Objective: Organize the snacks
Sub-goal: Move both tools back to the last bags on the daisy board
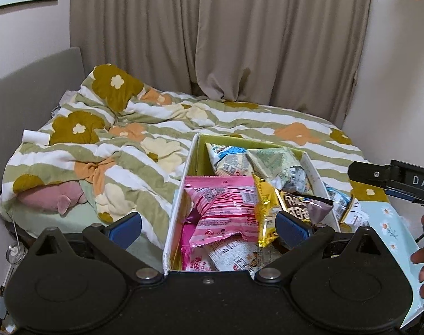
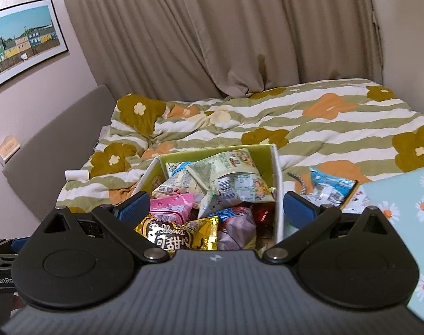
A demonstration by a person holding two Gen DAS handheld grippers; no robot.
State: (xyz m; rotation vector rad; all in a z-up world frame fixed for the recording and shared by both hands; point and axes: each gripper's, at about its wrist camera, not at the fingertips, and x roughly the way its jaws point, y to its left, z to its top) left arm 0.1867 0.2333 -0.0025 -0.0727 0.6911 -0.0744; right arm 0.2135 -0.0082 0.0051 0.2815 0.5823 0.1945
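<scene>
Hovering wide-open, empty: left gripper [image 1: 209,223] and right gripper [image 2: 214,209] over filled cardboard box [image 2: 277,178] on bed. Blue snack packet [image 2: 330,188] outside, right of box; likely light, crinkly, slippery; best pinched at sealed edge.

White box [image 1: 181,203] on bed, heaped with snack packets [image 1: 226,212], blue packet [image 2: 330,185] beside it

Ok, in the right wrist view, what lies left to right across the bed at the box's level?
White roll → snack box → blue snack packet → daisy-print cloth.
</scene>
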